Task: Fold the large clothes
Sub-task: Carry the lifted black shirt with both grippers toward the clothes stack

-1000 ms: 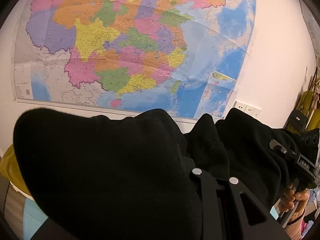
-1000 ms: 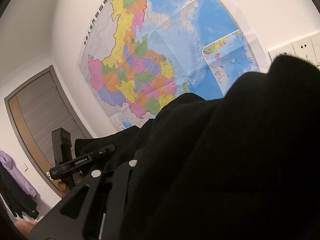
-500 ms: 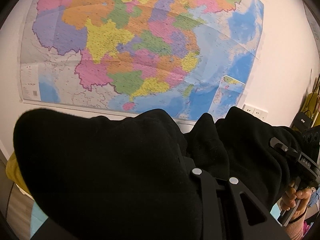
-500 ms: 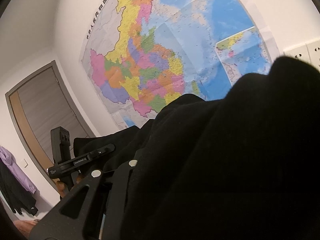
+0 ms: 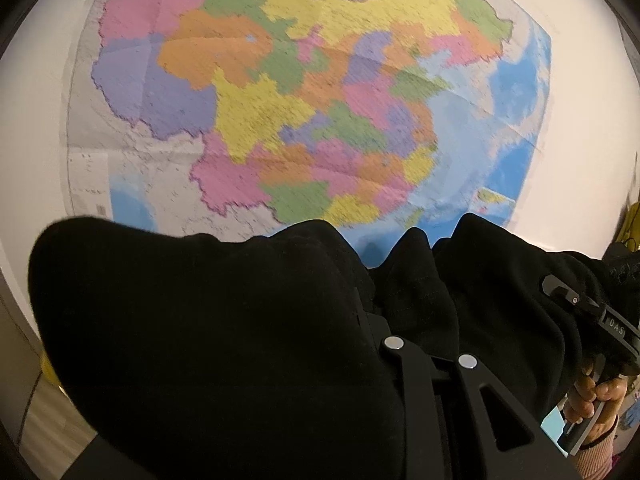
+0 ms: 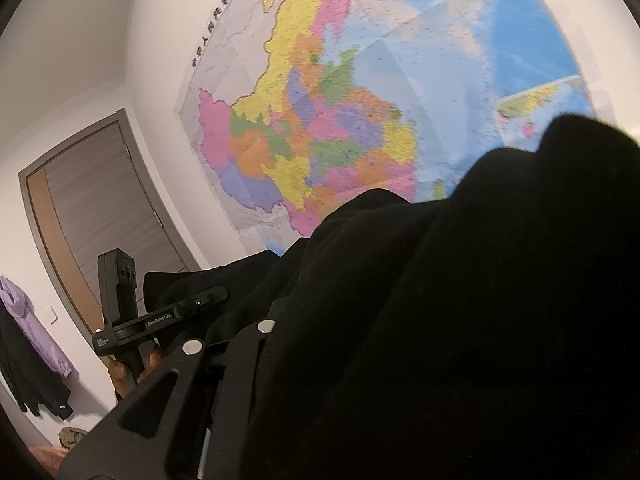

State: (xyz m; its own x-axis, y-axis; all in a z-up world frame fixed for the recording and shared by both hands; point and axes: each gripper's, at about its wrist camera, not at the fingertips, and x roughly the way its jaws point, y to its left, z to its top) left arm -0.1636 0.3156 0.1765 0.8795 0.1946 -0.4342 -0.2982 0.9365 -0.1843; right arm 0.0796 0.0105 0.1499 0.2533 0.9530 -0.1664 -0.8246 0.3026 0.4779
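Here both grippers are held high in front of a white wall, and a black garment [image 5: 208, 344] is bunched over each of them. In the left wrist view the cloth covers the fingers of the left gripper [image 5: 404, 292] fully; only the two black arms with their silver bolts come out from under it. The jaws look nearly closed, with folds of the garment gathered between them, so this gripper is gripping the cloth. At the right edge of the same view the right gripper [image 5: 568, 300] reaches into the cloth from the side, and a hand [image 5: 596, 396] holds its handle below.

In the right wrist view the black garment [image 6: 460, 320] fills the lower right half and hides the tips of the right gripper [image 6: 288, 304]. Its jaws are almost closed, and the cloth is pinched between them. On the left the left gripper [image 6: 208, 294] also goes into the cloth, with fingers [image 6: 120, 372] around its handle.

Behind the garment a big coloured map [image 5: 300, 112] hangs on the wall. The right wrist view shows the map [image 6: 340, 120] too, and a grey door [image 6: 100, 200] to the left of it. Beside the door a purple jacket [image 6: 36, 332] and some dark clothes hang on the wall.
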